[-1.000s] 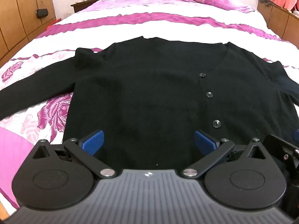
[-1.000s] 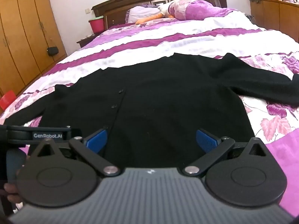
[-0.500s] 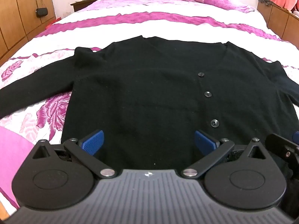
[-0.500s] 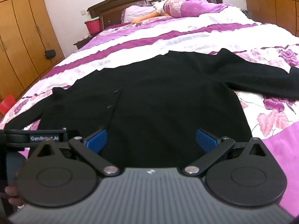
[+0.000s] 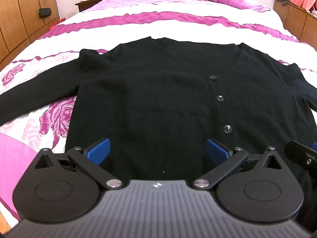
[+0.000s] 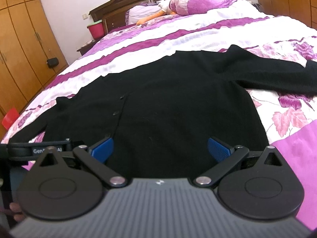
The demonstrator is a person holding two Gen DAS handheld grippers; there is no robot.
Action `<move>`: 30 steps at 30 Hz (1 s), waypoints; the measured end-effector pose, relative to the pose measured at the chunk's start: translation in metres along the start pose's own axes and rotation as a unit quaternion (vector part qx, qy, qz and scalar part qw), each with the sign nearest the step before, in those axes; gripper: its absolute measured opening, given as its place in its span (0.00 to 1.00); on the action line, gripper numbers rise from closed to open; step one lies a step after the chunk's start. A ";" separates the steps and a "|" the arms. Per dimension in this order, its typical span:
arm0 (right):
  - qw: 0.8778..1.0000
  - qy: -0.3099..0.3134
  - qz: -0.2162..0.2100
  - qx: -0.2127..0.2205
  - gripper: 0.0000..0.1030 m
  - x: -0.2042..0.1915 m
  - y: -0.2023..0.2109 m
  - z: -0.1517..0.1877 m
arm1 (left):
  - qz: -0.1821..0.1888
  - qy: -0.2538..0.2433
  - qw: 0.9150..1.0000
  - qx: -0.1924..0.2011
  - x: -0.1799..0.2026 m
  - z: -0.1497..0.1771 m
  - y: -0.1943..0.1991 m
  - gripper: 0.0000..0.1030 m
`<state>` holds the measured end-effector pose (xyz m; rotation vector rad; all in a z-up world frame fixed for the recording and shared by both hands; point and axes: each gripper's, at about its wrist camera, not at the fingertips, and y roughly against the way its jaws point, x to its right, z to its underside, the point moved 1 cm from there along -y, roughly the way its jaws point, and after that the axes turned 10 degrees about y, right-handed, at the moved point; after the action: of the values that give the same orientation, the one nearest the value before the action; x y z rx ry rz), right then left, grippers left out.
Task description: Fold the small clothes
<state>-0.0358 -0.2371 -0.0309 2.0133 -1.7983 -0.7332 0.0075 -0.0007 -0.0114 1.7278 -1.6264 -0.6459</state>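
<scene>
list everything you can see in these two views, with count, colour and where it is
cardigan: 1, black, spread flat on the bed, sleeves out to both sides
buttons: 3 visible, black, in a row down the cardigan front
bedspread: 1, white with purple stripes and flowers, under the cardigan
pillow: 1, purple floral, at the head of the bed
headboard: 1, dark wood, far end of the bed
bucket: 1, pink, on the nightstand beside the headboard
wardrobe: 1, brown wood, along the wall
left gripper: 1, black with blue pads, open, over the cardigan hem
right gripper: 1, black with blue pads, open, over the hem
</scene>
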 end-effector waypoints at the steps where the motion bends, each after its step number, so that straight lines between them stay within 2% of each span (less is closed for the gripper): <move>1: 1.000 -0.002 0.001 0.000 1.00 0.001 0.000 0.000 | 0.000 -0.001 1.000 0.000 0.000 0.000 0.000 1.00; 18: 1.000 -0.025 -0.005 -0.001 1.00 0.008 0.003 0.002 | -0.001 -0.002 1.000 -0.001 0.002 0.002 0.002 1.00; 30: 0.999 -0.031 0.009 -0.005 1.00 0.014 0.008 0.002 | 0.003 0.007 1.000 -0.004 -0.002 0.002 0.002 1.00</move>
<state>-0.0430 -0.2517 -0.0301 1.9860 -1.8406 -0.8077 0.0052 0.0010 -0.0114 1.7165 -1.6173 -0.6360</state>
